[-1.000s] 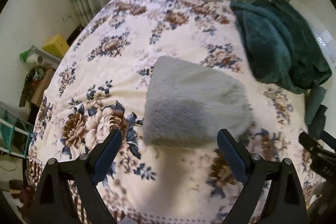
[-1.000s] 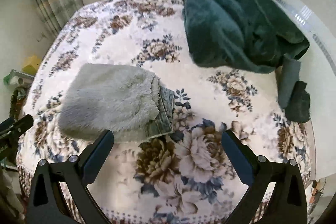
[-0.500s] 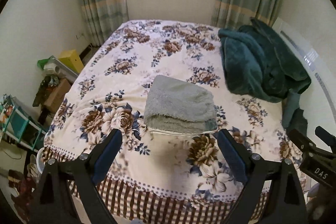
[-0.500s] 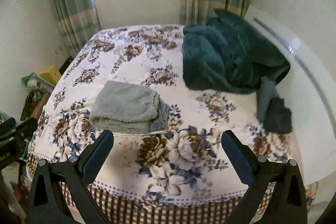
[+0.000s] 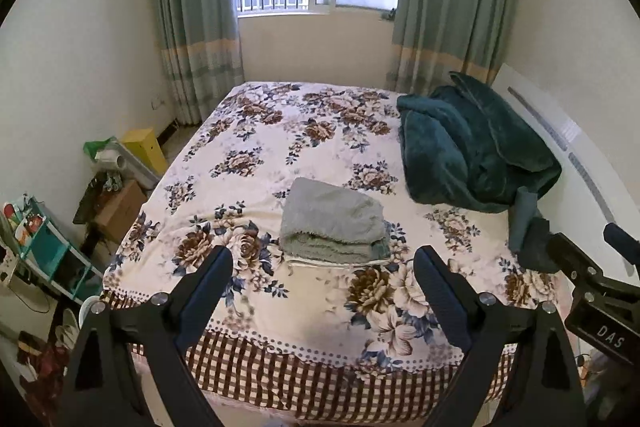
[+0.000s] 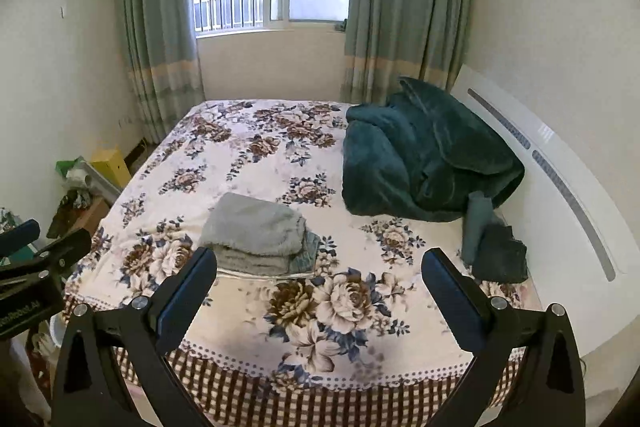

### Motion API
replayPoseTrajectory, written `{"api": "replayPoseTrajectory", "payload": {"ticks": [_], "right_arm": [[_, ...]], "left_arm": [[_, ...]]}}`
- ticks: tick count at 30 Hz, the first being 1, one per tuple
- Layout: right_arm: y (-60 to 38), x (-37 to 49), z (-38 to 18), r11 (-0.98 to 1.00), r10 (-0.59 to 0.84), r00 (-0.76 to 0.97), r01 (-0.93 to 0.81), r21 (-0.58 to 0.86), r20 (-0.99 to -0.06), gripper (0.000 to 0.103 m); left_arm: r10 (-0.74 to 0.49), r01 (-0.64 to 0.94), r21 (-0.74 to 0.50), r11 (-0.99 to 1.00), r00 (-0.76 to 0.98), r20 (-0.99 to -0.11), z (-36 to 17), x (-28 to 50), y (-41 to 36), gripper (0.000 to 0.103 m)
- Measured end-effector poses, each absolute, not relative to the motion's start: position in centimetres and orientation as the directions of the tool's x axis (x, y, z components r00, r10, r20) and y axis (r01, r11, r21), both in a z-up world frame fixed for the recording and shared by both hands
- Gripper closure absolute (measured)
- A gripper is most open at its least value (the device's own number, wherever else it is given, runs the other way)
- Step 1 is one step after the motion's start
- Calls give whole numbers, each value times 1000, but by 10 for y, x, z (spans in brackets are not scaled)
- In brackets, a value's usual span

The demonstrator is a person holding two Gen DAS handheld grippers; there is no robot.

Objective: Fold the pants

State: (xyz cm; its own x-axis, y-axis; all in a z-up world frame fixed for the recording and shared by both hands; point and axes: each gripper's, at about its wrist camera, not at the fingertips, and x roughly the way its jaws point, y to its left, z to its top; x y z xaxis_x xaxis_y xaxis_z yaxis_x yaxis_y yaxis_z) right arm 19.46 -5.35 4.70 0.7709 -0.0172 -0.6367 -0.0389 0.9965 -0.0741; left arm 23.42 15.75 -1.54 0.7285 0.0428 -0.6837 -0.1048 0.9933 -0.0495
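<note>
Both grippers have drawn well back from the bed (image 5: 304, 311) over the last second. One second ago the pants filled the space just ahead of the fingertips; half a second ago they were already smaller in view; now the whole bed, the window and the curtains are visible from both wrists. The bundle itself has not changed shape across that interval. Judgement: the fold is complete and this is the withdrawal after release, with nothing left to correct.

Left gripper (image 5: 323, 271): the jaws stand wide apart, with nothing between them and nothing touching either pad. The pants (image 5: 334, 223) lie beyond the fingertips, in line with the gap, slightly towards the left finger, well apart from both. They rest as a compact grey stack on the floral cover near the front edge of the bed, layered edges facing the gripper. A dark green blanket (image 5: 472, 151) is heaped further off, beyond and outside the right finger.

Right gripper (image 6: 320, 269): the jaws stand equally wide apart, empty, in contact with nothing. Here the pants (image 6: 256, 233) sit beyond the left finger's tip, well clear of it; a bluish inner layer shows at the stack's right edge. The blanket (image 6: 424, 159) lies beyond the right finger.
</note>
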Motion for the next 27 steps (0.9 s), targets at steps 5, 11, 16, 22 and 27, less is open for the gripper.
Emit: {"api": "replayPoseTrajectory", "payload": {"ticks": [5,11,16,22,27], "right_arm": [[-49,174,66,997,-11,786,-36,-64,-618,0],[-47,167,72,997,-11,793,-35,-65,-609,0],[-44,169,72,997,2,777,-51,-60,-629,0],[-42,175,74,996,14,773,-70,-62,-635,0],[-42,179,75,995,22,775,-77,-60,-632,0]], "left_arm": [[37,-104,-63,993,751,-659,-4,217,163,11],[55,-114,-52,992,773,-633,3,206,166,0],[88,-139,-35,990,778,-622,3,204,166,0],[111,-163,-26,986,775,-623,2,200,166,0],[119,-170,-23,985,774,-622,2,197,166,0]]}}
